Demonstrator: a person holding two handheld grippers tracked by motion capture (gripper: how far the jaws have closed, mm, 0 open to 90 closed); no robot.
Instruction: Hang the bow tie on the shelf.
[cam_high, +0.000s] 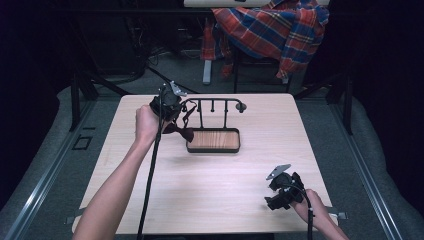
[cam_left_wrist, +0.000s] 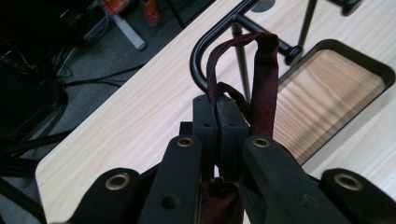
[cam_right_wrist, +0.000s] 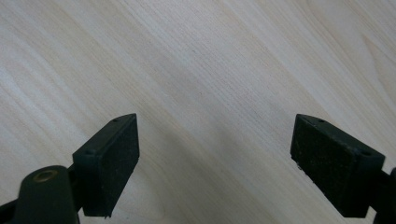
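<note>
A dark red strap with a bow-like end hangs looped over the left end of a black metal rack. The rack rises from a black-rimmed wooden tray at the back middle of the table. My left gripper is shut on the strap just below the rack's curved bar, and it sits at the rack's left end. My right gripper stands open over bare wood near the table's front right, with nothing between its pads.
The light wooden table has free room across its middle and front. A chair draped with a red plaid shirt stands behind the table. Cables trail from both grippers toward the front edge.
</note>
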